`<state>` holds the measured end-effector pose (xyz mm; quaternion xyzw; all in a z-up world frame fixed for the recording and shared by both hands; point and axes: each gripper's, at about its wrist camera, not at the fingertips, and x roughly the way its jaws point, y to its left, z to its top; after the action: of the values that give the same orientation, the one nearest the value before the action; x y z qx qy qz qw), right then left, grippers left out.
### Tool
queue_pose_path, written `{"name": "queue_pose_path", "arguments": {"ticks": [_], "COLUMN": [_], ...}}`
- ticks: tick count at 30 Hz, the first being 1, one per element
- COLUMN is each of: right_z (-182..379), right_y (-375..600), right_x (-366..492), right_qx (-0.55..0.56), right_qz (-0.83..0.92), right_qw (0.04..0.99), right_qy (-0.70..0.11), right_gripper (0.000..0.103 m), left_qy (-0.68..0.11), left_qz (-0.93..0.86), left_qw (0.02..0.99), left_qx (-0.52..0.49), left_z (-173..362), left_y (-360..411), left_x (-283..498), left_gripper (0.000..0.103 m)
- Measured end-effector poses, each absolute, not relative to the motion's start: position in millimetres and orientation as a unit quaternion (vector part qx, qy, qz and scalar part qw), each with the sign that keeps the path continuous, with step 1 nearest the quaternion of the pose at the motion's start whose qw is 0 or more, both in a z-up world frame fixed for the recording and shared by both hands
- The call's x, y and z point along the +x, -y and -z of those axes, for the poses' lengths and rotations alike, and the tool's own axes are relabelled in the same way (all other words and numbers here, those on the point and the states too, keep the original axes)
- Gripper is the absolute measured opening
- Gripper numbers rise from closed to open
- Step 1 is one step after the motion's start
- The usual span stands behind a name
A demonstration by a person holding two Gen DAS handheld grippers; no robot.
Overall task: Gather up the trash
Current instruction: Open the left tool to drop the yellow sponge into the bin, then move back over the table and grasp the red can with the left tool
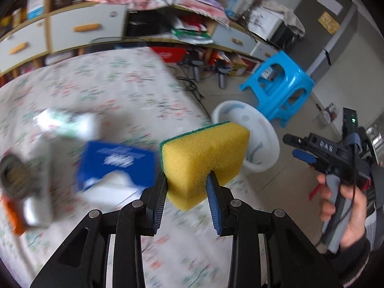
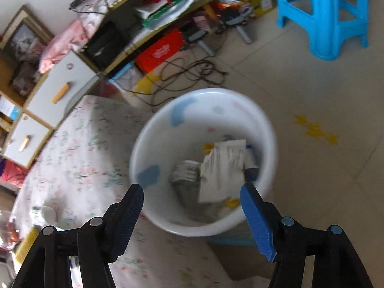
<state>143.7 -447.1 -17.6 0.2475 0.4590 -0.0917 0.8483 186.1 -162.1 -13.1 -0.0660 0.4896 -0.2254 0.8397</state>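
Beside the floral-clothed table (image 1: 100, 81), the white bin (image 2: 204, 163) waits on the floor, the right gripper (image 2: 192, 206) spread empty above it, while the left gripper (image 1: 187, 192) pinches a yellow sponge (image 1: 204, 158), seemingly headed binward.

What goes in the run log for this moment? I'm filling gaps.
left gripper: shut on sponge | right gripper: open, empty, over bin | bin holds paper trash
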Motion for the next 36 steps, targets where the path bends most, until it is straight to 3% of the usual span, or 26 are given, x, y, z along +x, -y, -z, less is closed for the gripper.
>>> {"name": "queue_pose_path", "arguments": {"ticks": [14, 15, 17, 19, 21, 27, 36], "right_z": [9.1, 9.0, 8.5, 8.0, 7.5, 4.3, -7.5], "right_y": [488.9, 490.4, 490.8, 491.2, 489.2, 477.7, 438.0], "right_x": [107.5, 106.6, 106.5, 105.9, 106.8, 110.1, 117.7], "right_qx": [0.207, 0.209, 0.211, 0.214, 0.215, 0.210, 0.189], "right_qz": [0.144, 0.145, 0.145, 0.144, 0.142, 0.134, 0.104], "right_qw": [0.851, 0.850, 0.850, 0.850, 0.849, 0.850, 0.861], "right_qy": [-0.461, -0.461, -0.460, -0.460, -0.461, -0.463, -0.460], "right_gripper": [0.074, 0.074, 0.075, 0.077, 0.078, 0.080, 0.083], "left_qy": [-0.482, -0.483, -0.500, -0.503, -0.495, -0.487, -0.486], "left_qz": [0.268, 0.274, 0.268, 0.244, 0.233, 0.207, 0.168], "left_qw": [0.834, 0.831, 0.822, 0.828, 0.837, 0.848, 0.858], "left_qx": [-0.034, -0.034, -0.033, -0.028, -0.015, 0.029, -0.007], "left_z": [34.0, 34.7, 38.7, 38.1, 34.4, 19.9, -0.9], "left_y": [283.7, 288.1, 292.7, 290.5, 286.5, 256.6, 170.3], "left_x": [242.6, 244.7, 249.3, 246.3, 240.7, 215.0, 171.9], "left_gripper": [0.038, 0.042, 0.060, 0.084, 0.088, 0.088, 0.089]}}
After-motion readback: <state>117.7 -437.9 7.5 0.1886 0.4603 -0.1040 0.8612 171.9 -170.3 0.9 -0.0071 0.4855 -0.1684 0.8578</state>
